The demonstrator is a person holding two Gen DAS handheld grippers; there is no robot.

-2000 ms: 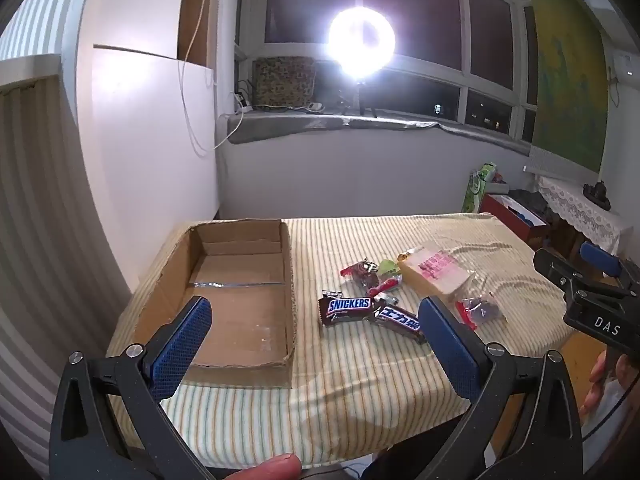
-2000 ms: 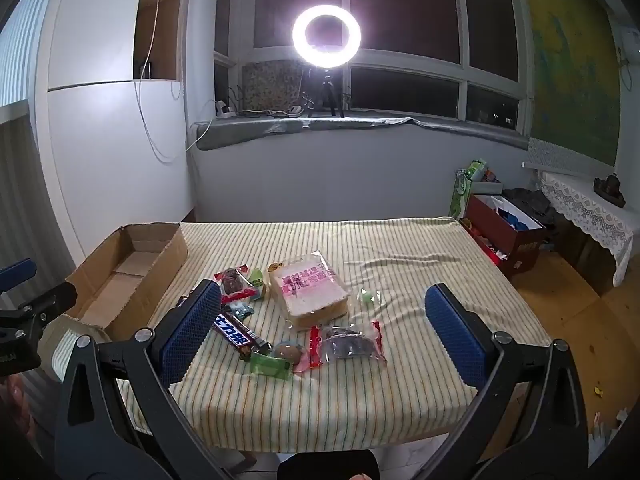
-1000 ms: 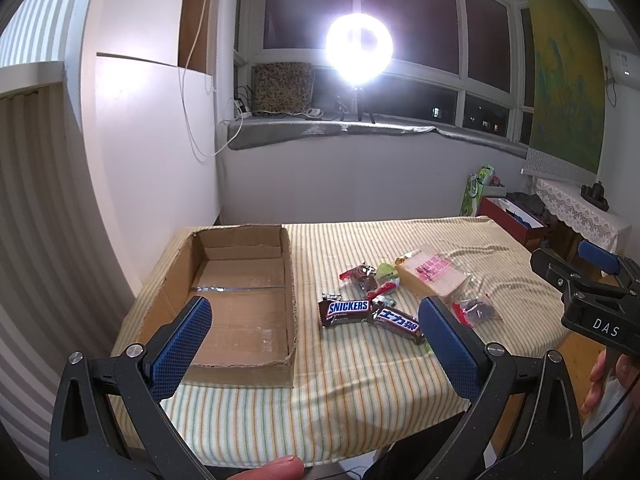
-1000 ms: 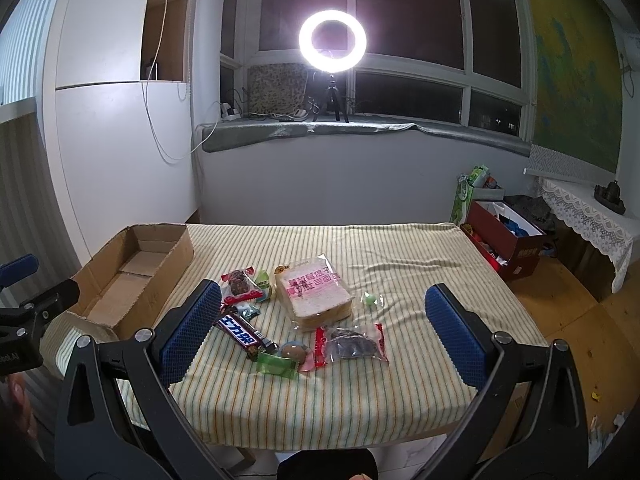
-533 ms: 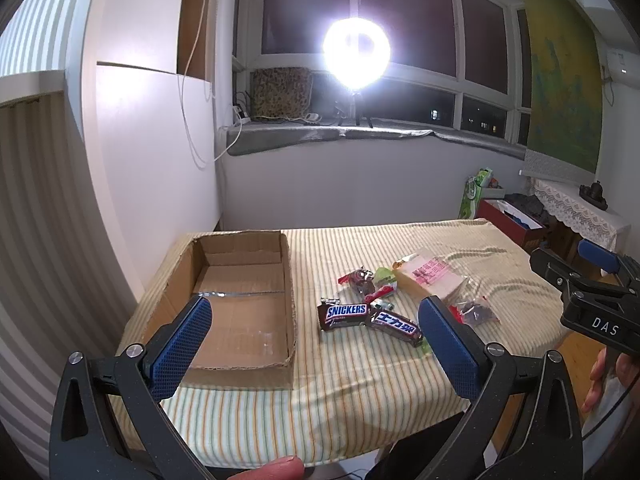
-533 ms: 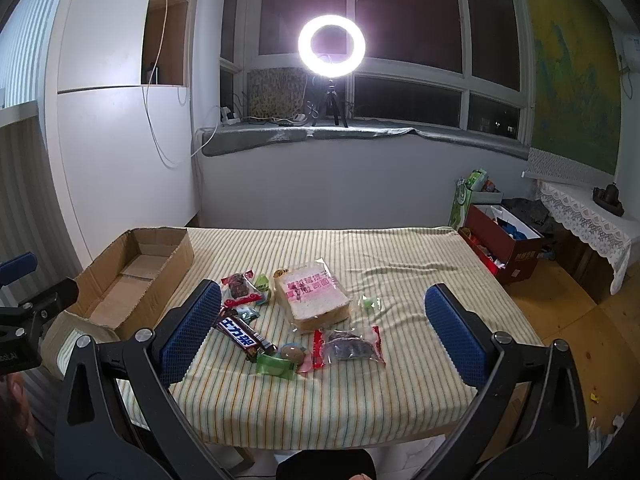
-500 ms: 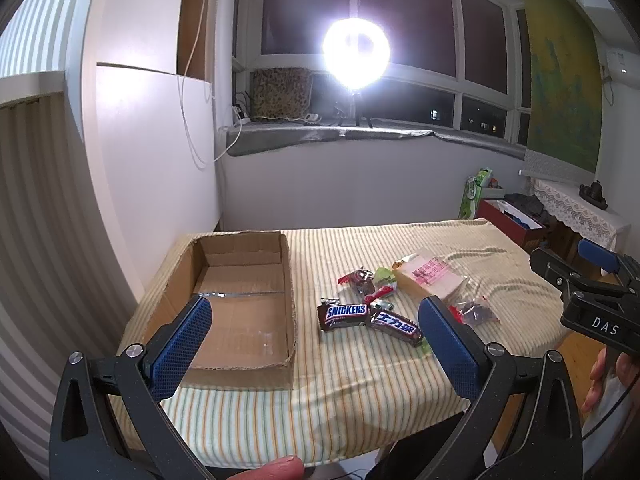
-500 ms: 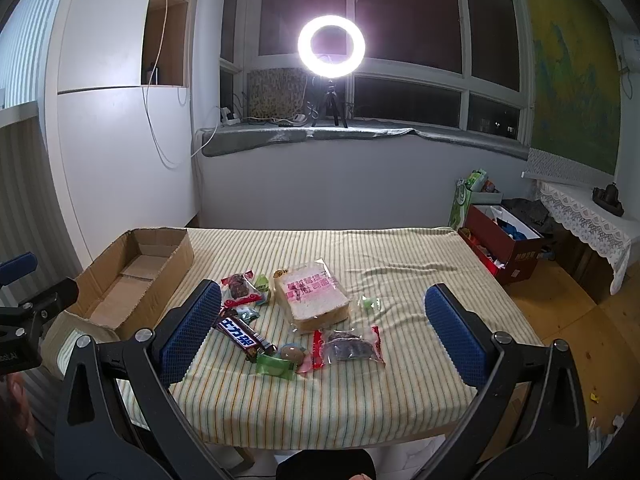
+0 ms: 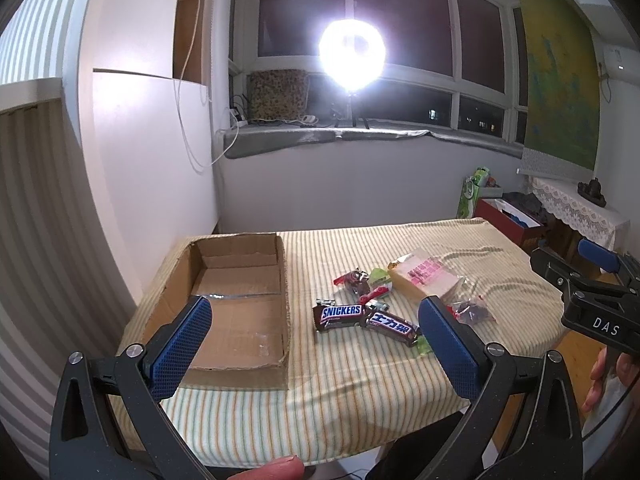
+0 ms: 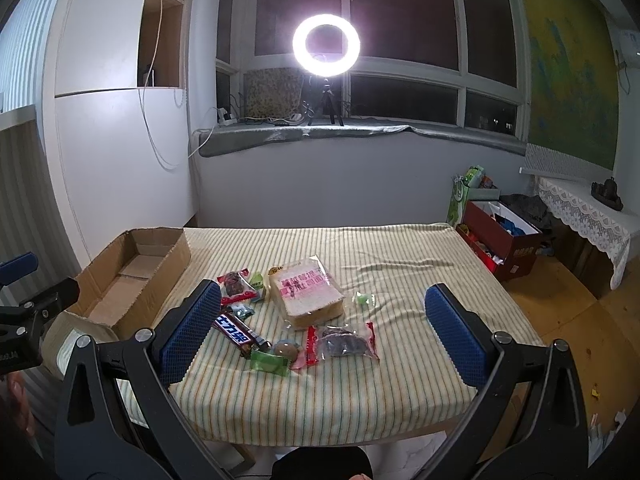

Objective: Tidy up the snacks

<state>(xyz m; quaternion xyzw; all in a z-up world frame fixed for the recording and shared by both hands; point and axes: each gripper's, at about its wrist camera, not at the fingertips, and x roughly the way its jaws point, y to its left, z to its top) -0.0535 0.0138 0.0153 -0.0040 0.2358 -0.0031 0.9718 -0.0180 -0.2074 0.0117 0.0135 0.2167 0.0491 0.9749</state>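
An empty cardboard box [image 9: 236,308] sits at the table's left; it also shows in the right wrist view [image 10: 132,276]. Snacks lie mid-table: a Snickers bar [image 9: 340,314], a second chocolate bar [image 9: 392,326] [image 10: 236,332], a wrapped bread pack [image 9: 424,276] [image 10: 306,290], a red-edged pouch [image 10: 342,342], a green candy [image 10: 268,362] and several small sweets. My left gripper [image 9: 314,344] is open and empty, held above the table's near edge. My right gripper [image 10: 320,338] is open and empty, also back from the snacks.
The table [image 10: 400,264] has a striped cloth. A wall stands left of the box. A ring light [image 10: 326,44] shines on the windowsill. A red box [image 10: 500,240] and a lace-covered side table [image 10: 580,204] stand on the floor at the right.
Both grippers have drawn slightly back and tilted up, so the table sits lower in both views. Nothing on the table has moved.
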